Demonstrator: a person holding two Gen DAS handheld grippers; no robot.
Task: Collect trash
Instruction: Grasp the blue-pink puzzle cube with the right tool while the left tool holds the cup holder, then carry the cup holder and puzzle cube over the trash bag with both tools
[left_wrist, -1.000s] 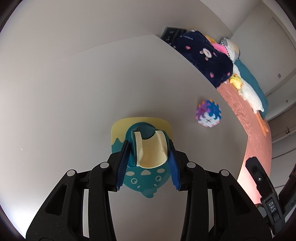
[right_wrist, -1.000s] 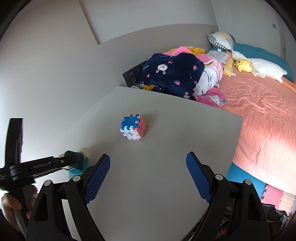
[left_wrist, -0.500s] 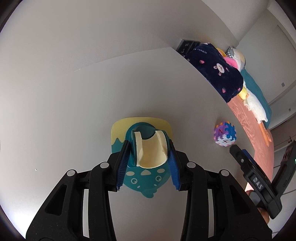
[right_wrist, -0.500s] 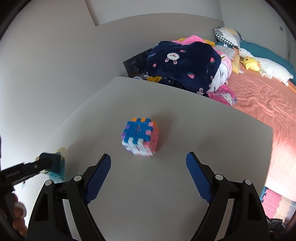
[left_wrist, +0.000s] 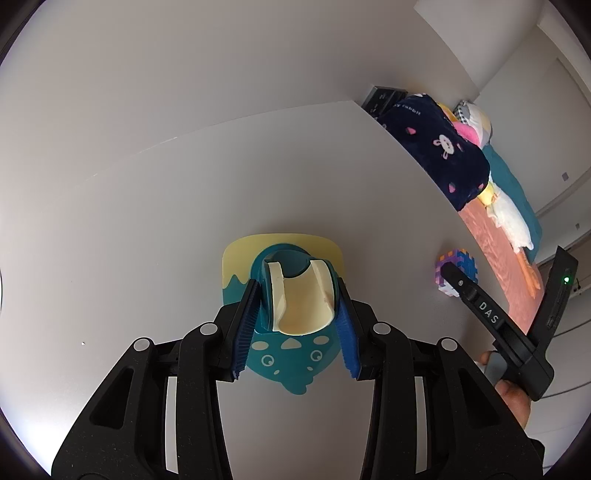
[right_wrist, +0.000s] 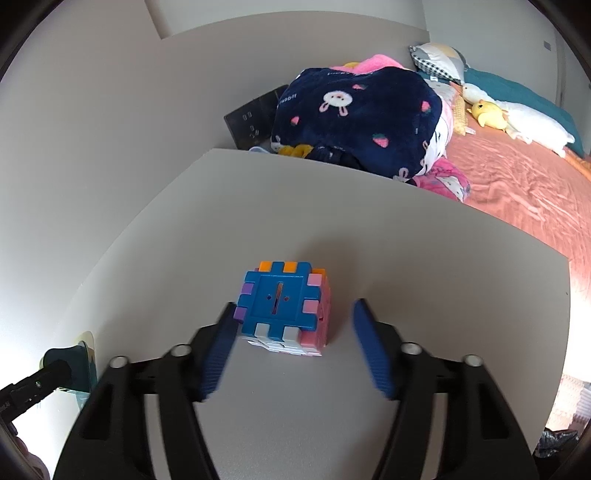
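The left tool (left_wrist: 295, 317) is squeezed tight on the cream and teal handle of a small dustpan (left_wrist: 291, 350). The dustpan is smooth plastic, teal with a yellow front edge and a little cartoon face. It sits flat on the grey counter (left_wrist: 184, 221), near the middle.

The right tool (right_wrist: 291, 339) is spread wide and holds nothing. Its ribbed blue fingers (right_wrist: 369, 350) sit on both sides of a puzzle cube (right_wrist: 284, 306). The left finger looks very close to the cube, but I cannot tell if it touches. The cube is made of bumpy foam pieces in blue, pink, orange, purple and white. It stands near the counter's right edge. The right tool's black body (left_wrist: 495, 321) says "DAS".
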